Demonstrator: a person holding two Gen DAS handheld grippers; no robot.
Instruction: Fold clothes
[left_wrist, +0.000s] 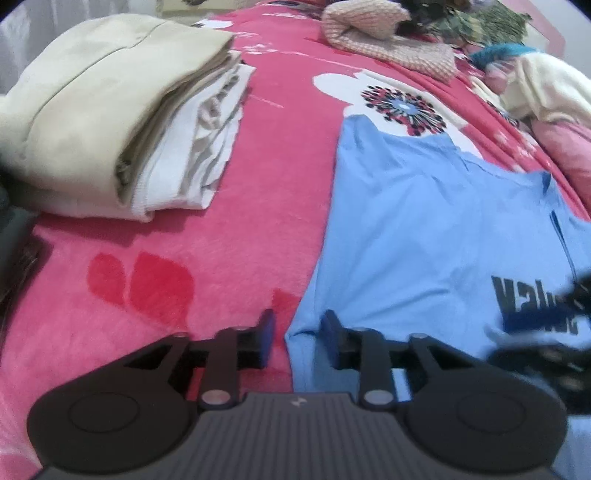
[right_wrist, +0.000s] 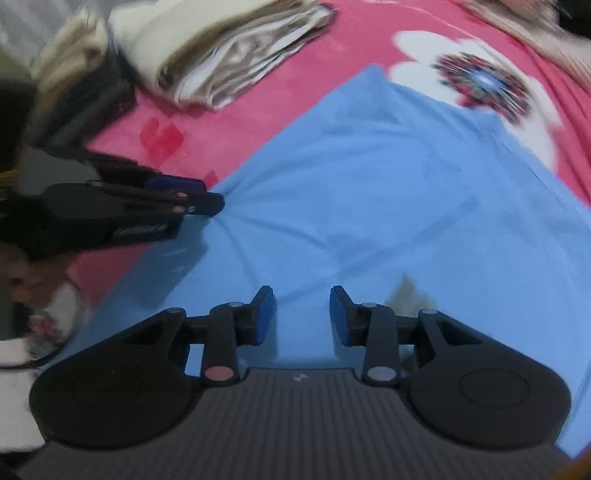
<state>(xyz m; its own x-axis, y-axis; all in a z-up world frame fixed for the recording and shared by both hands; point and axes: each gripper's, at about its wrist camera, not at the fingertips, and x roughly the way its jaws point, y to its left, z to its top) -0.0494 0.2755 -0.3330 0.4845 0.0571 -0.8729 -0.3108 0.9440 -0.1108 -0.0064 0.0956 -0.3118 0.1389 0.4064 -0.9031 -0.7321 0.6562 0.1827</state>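
My left gripper (left_wrist: 297, 338) hangs with fingers apart astride the edge of the blue shirt (left_wrist: 424, 229), gripping nothing. My right gripper (right_wrist: 302, 315) is likewise parted above the shirt, spread flat on the pink blanket (left_wrist: 221, 240). Farther left sits a folded cream stack (left_wrist: 110, 122).

Left hand-held gripper (left_wrist: 297, 334) angled downward, jaws parted, right hand-held gripper (right_wrist: 302, 314) likewise, nothing clamped

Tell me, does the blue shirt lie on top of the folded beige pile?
No, the blue shirt lies flat on the pink blanket, apart from the folded beige pile at its left.
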